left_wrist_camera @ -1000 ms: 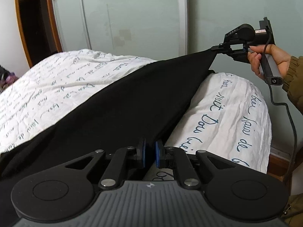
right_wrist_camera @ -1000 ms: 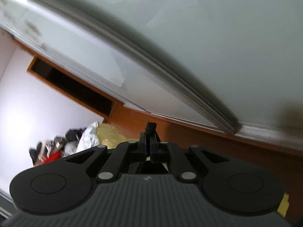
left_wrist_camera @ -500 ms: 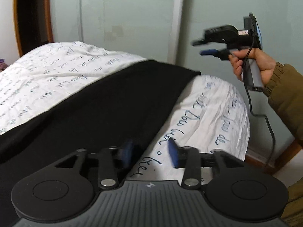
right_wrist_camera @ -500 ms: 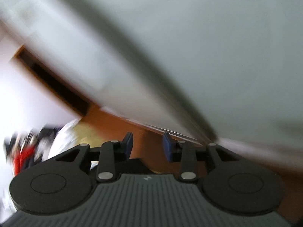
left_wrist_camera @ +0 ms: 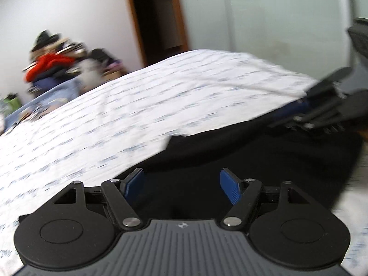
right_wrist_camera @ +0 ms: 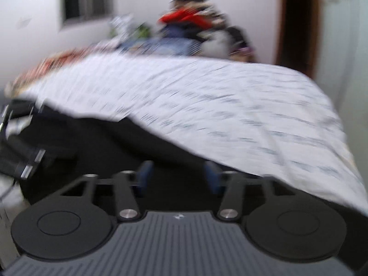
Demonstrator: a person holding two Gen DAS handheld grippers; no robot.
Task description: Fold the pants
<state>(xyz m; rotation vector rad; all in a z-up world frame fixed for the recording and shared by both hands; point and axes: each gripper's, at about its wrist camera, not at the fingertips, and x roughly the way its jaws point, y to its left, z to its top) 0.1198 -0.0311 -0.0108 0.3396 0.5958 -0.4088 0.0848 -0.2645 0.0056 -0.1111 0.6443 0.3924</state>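
The black pants (left_wrist_camera: 253, 156) lie spread on the near part of the bed (left_wrist_camera: 138, 105), over a white cover printed with lines of blue writing. In the left wrist view the dark cloth fills the near and right side, its far edge running up toward the right.

The left gripper (left_wrist_camera: 181, 184) hangs over the pants with its blue fingers (left_wrist_camera: 230, 189) wide apart and opening; only cloth lies beneath the gap, and nothing is pinched between them. The right gripper (right_wrist_camera: 178, 176) is over the pants too, its fingers (right_wrist_camera: 212, 177) apart but closing, with nothing clamped; this view is blurred. In the left wrist view the right gripper also shows at the far right edge, just above the cloth.

Beyond the bed, a pile of clothes (right_wrist_camera: 191, 23) with something red on top sits against the white wall, beside a dark doorway (left_wrist_camera: 156, 16) with a brown frame.
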